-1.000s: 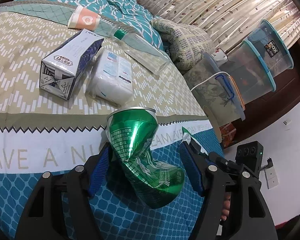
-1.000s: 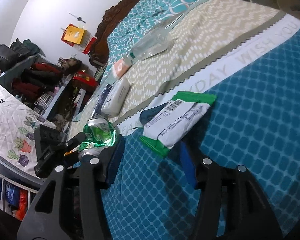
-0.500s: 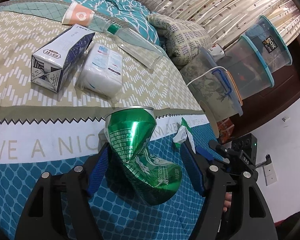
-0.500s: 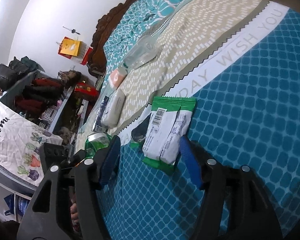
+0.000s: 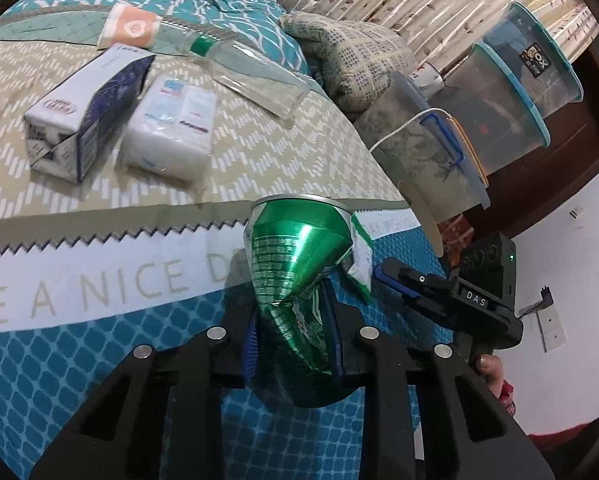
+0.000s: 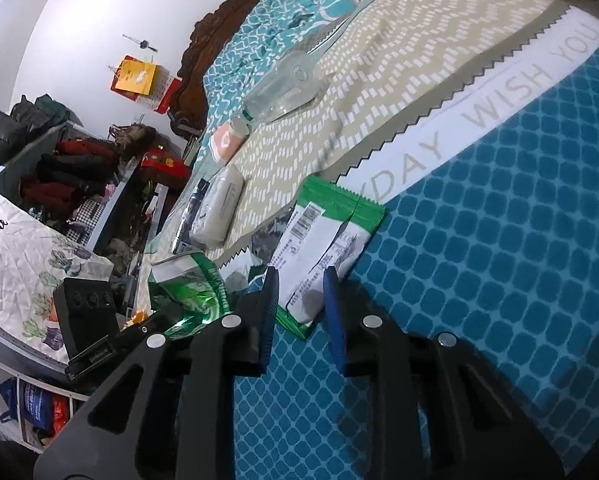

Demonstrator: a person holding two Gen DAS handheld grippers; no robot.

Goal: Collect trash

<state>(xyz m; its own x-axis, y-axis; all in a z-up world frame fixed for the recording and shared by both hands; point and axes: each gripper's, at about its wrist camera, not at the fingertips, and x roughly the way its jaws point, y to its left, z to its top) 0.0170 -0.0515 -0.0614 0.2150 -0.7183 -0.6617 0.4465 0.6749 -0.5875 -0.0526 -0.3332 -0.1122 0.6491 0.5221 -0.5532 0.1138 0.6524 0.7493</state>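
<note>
My left gripper (image 5: 293,340) is shut on a crushed green can (image 5: 295,264), pinched at its dented middle and standing up from the bedspread (image 5: 79,352). The can also shows in the right wrist view (image 6: 191,284). My right gripper (image 6: 299,304) is shut on the near end of a green and white snack wrapper (image 6: 323,240) lying on the blue patterned cover; the wrapper's edge peeks from behind the can in the left wrist view (image 5: 361,248).
On the beige part of the bed lie a white and blue carton (image 5: 83,112), a tissue pack (image 5: 171,120), a clear plastic bottle (image 5: 251,76) and an orange paper cup (image 5: 129,32). Plastic storage tubs (image 5: 499,92) stand beside the bed edge.
Both grippers have closed: the left one squeezed in on the green can, the right one moved forward over the wrapper's end and shut on it.
</note>
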